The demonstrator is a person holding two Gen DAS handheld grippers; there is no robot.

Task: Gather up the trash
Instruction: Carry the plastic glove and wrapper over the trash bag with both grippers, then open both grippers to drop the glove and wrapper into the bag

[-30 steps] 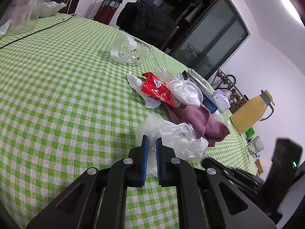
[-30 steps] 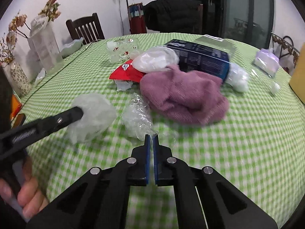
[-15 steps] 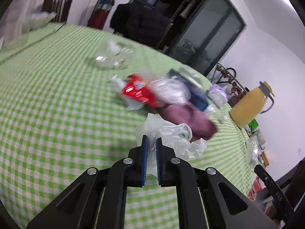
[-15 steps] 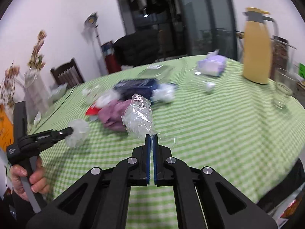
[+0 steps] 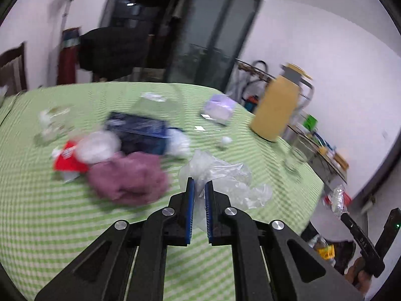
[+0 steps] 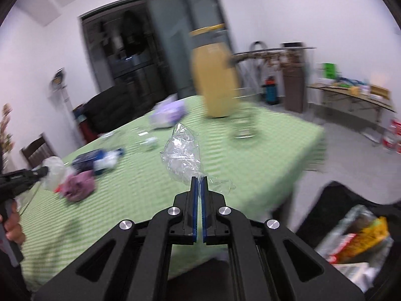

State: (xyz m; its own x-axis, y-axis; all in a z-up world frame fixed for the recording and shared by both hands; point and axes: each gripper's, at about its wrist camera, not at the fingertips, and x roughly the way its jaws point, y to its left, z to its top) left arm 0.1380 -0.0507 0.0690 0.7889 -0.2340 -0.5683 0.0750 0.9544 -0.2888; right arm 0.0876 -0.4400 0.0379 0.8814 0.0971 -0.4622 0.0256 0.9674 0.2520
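From the left wrist view, the left gripper [image 5: 199,188] has its blue pads pinched on a crumpled whitish plastic bag [image 5: 220,175], held above the green-and-white checked tablecloth [image 5: 50,225]. On the cloth behind lie a mauve bunched towel [image 5: 127,178], a red snack wrapper [image 5: 67,160], a dark blue flat box [image 5: 137,131] and a tall yellow thermos jug [image 5: 275,107]. The right gripper [image 5: 342,212] shows at the lower right edge with clear film at its tip.

From the right wrist view, the right gripper [image 6: 199,183] has its jaws nearly together, nipping a crinkled clear cellophane wrapper [image 6: 184,158] above the table edge. A black bag of rubbish [image 6: 356,233] sits open at lower right, off the table.
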